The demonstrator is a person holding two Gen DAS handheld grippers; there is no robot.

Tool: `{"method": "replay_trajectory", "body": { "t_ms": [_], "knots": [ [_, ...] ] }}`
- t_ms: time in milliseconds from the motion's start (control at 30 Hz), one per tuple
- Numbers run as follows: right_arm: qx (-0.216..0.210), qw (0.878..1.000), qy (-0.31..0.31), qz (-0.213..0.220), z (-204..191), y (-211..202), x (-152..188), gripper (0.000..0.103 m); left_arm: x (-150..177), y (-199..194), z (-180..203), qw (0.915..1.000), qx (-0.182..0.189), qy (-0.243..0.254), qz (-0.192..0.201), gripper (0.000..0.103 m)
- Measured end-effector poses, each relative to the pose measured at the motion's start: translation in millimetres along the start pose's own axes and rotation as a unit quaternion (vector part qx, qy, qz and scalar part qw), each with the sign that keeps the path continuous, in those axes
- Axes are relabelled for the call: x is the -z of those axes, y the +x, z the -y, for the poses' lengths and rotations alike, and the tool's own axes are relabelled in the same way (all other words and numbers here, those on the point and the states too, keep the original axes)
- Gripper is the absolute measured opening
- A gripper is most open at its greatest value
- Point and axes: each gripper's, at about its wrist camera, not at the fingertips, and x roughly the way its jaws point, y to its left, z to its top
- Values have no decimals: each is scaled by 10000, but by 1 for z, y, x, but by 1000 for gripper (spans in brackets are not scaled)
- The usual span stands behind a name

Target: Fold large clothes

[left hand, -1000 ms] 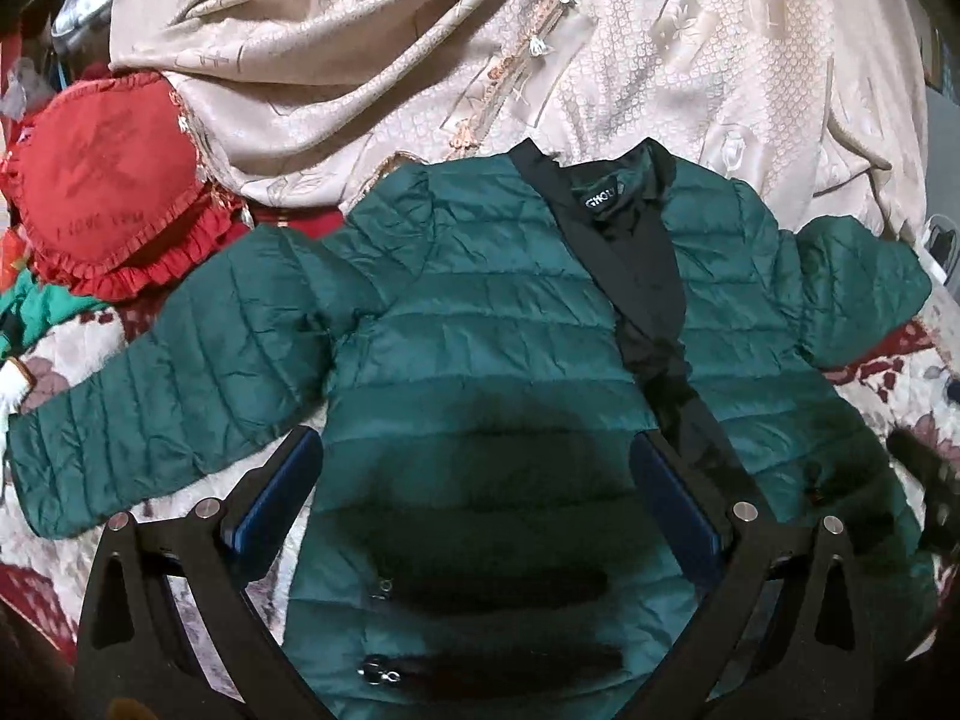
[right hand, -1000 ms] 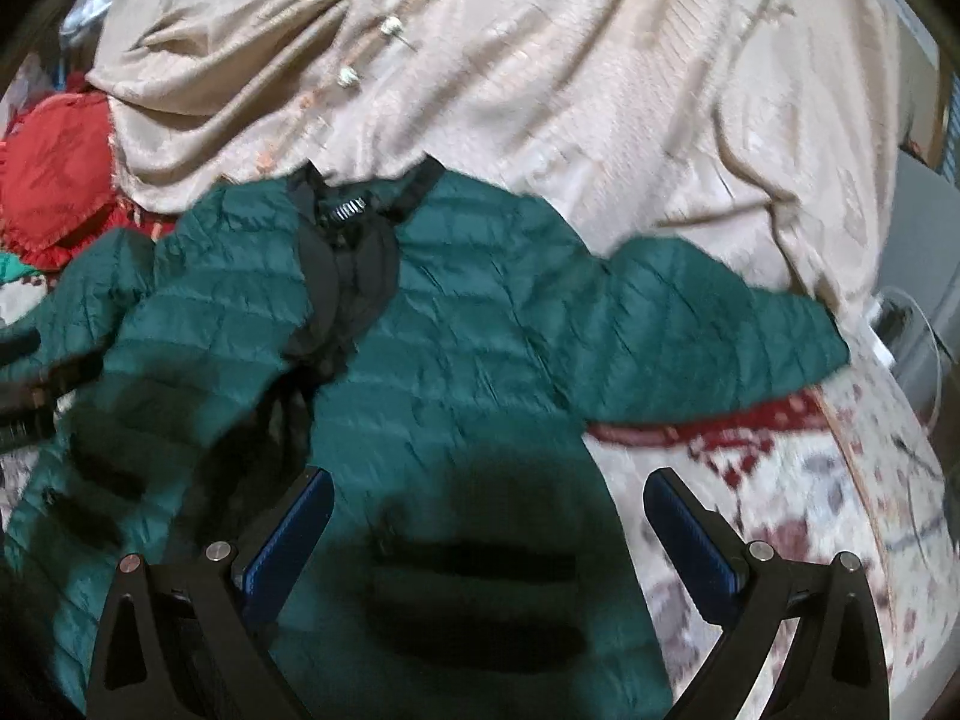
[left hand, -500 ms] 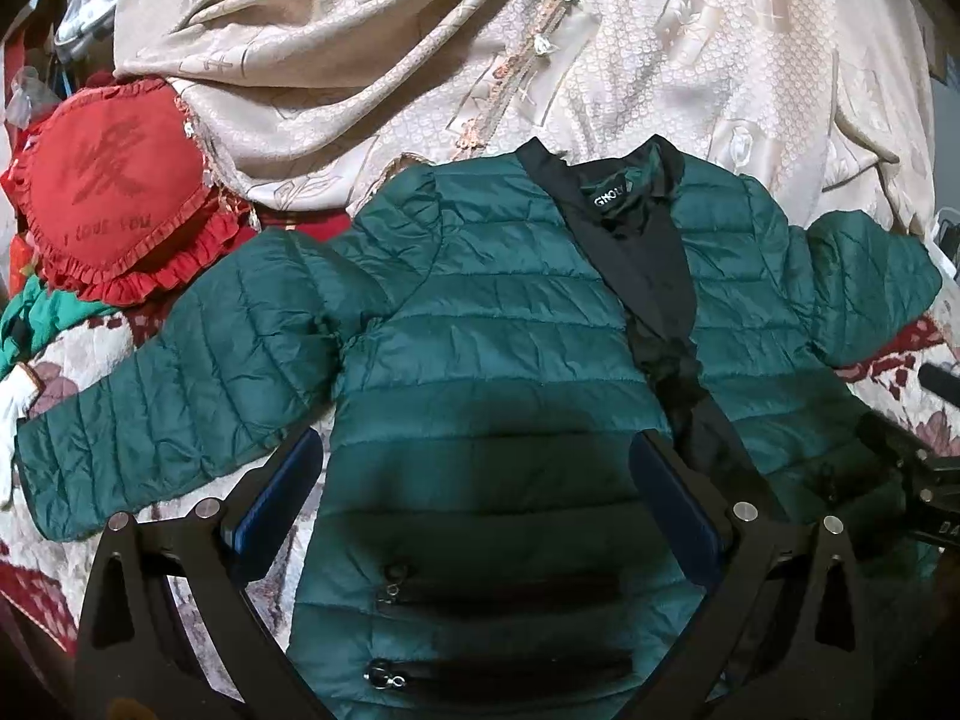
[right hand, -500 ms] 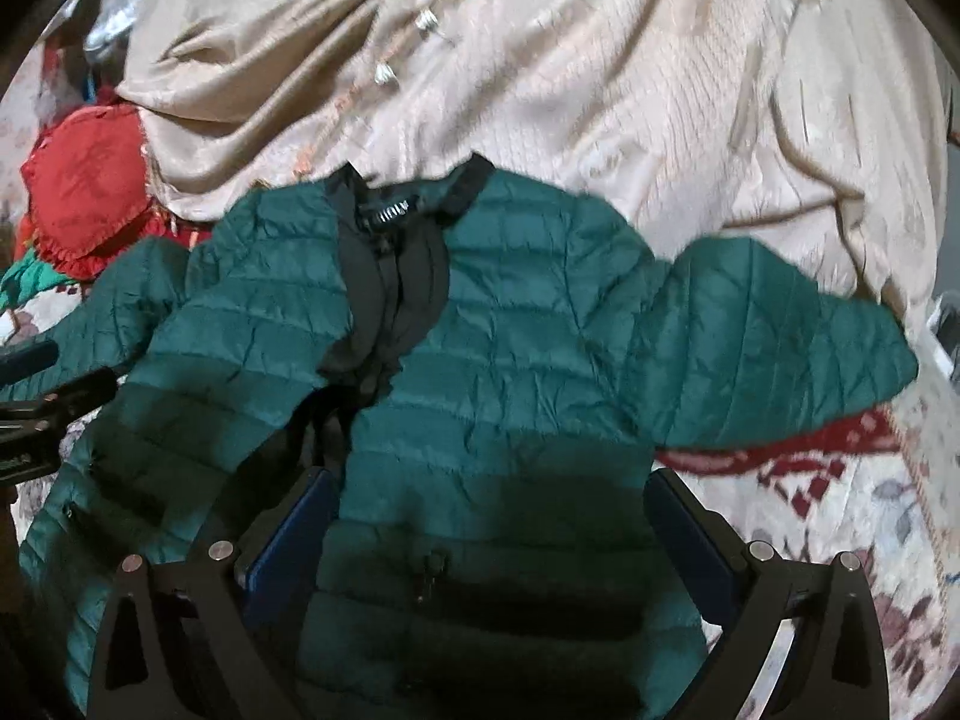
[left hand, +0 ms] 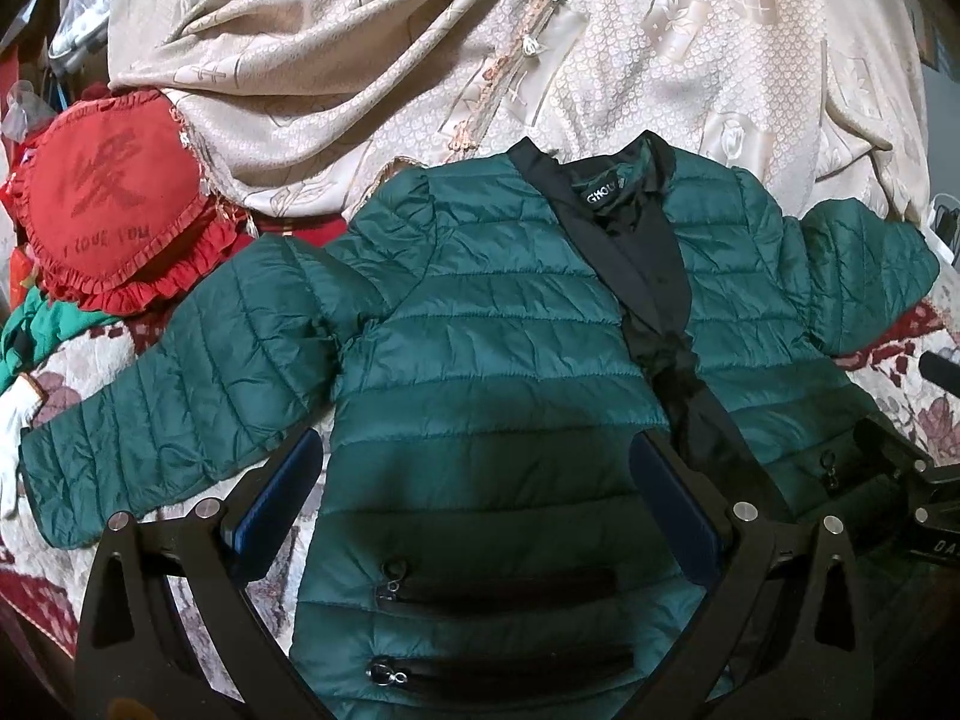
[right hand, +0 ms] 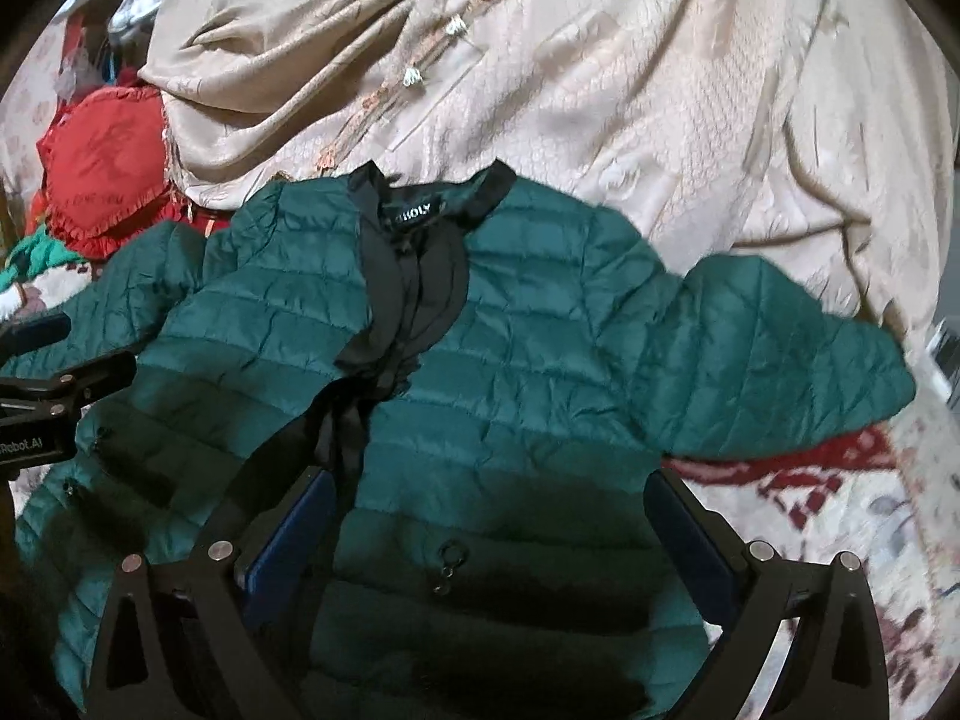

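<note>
Green jacket (left hand: 498, 360) lies flat, collar pointing away.

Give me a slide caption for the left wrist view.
Open left gripper hovering over a green quilted jacket spread flat, sleeves out, on a floral bedcover.

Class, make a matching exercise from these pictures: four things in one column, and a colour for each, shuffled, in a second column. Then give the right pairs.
Things:
1. jacket
2. cushion
3. curtain
4. collar

Colours:
A. beige
B. black
C. dark green
D. red

Pairs: 1-C, 2-D, 3-A, 4-B
</note>
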Motion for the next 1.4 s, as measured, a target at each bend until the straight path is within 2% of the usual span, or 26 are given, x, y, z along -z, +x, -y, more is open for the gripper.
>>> {"method": "replay_trajectory", "body": {
  "t_ms": [200, 333, 467, 567, 767, 1033, 1400],
  "knots": [
    [73, 9997, 103, -196, 4, 6, 0, 102, 0, 0, -2, 10000, -10, 0, -11, 103],
    [203, 9996, -74, -174, -1, 7, 2, 102, 0, 0, -6, 10000, -35, -25, 4, 103],
    [247, 9994, -129, -196, -3, 9, 4, 102, 4, 5, -11, 9998, -84, -173, -8, 103],
    [275, 9992, -164, -239, -4, 9, 5, 102, 3, 8, -9, 9994, 30, -327, -68, 103],
    [271, 9995, -45, -176, 0, 7, 4, 102, 9, 12, 4, 10000, 21, -38, -81, 103],
    [312, 9992, -112, -245, -5, 9, 3, 102, 10, 14, 5, 9999, 90, -53, -132, 103],
    [308, 9993, -61, -195, -2, 6, 3, 102, 11, 10, 0, 9999, -21, -73, -95, 103]
  ]
}}
